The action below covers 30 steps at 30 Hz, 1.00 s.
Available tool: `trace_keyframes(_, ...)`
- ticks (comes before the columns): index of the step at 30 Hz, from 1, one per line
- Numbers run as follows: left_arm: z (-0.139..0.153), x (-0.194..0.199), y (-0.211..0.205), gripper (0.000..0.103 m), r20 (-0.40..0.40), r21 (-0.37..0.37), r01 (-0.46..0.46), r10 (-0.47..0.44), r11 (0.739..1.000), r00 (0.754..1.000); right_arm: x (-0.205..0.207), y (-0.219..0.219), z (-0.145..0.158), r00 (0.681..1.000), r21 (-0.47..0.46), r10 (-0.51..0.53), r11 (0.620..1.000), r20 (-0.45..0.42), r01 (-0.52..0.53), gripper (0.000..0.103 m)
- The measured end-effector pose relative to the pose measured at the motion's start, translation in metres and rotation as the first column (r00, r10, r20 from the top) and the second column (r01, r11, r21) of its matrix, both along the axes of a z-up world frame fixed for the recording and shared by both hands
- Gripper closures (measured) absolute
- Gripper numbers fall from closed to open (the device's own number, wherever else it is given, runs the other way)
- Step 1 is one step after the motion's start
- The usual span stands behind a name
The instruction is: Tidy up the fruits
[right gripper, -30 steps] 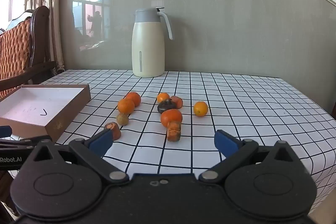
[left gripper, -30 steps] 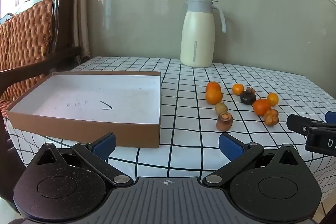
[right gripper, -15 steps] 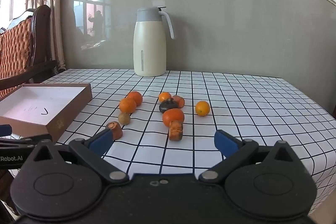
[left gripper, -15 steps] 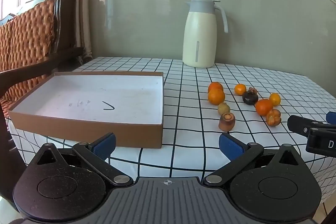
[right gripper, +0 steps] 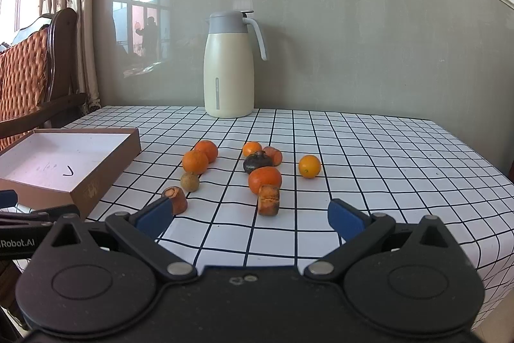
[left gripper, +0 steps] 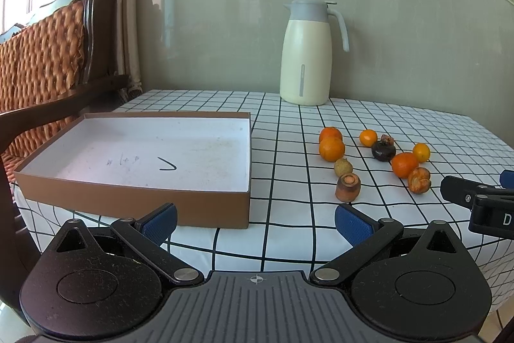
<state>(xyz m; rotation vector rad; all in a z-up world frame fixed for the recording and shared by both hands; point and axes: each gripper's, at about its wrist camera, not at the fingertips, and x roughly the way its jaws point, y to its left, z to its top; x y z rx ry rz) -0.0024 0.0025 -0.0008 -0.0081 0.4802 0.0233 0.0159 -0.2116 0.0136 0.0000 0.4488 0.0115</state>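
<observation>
Both views have edged closer; fruits [right gripper: 265,179] lie ahead of the wide right claw [right gripper: 249,219], seemingly untouched.

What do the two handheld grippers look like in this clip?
Both match: the left gripper and right gripper have matte black bodies with round disc housings, black link arms on silver pivot pins, and blue textured fingers. The left gripper's side carries white "Robot.AI" lettering. No hands, sleeves or cables show.

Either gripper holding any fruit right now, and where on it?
No. The left gripper and right gripper are both open and empty; the fruits lie loose on the table.
</observation>
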Motion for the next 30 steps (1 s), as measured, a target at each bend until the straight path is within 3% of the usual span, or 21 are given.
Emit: trace_keyframes(30,-0.0001,-0.0014,-0.0014,0.0,0.006,0.007,-0.002,0.002,1.0,1.0,-0.0002,0.0015,-0.0004,1.0,-0.001,0.005,1.0,0.001,-0.005,0.006)
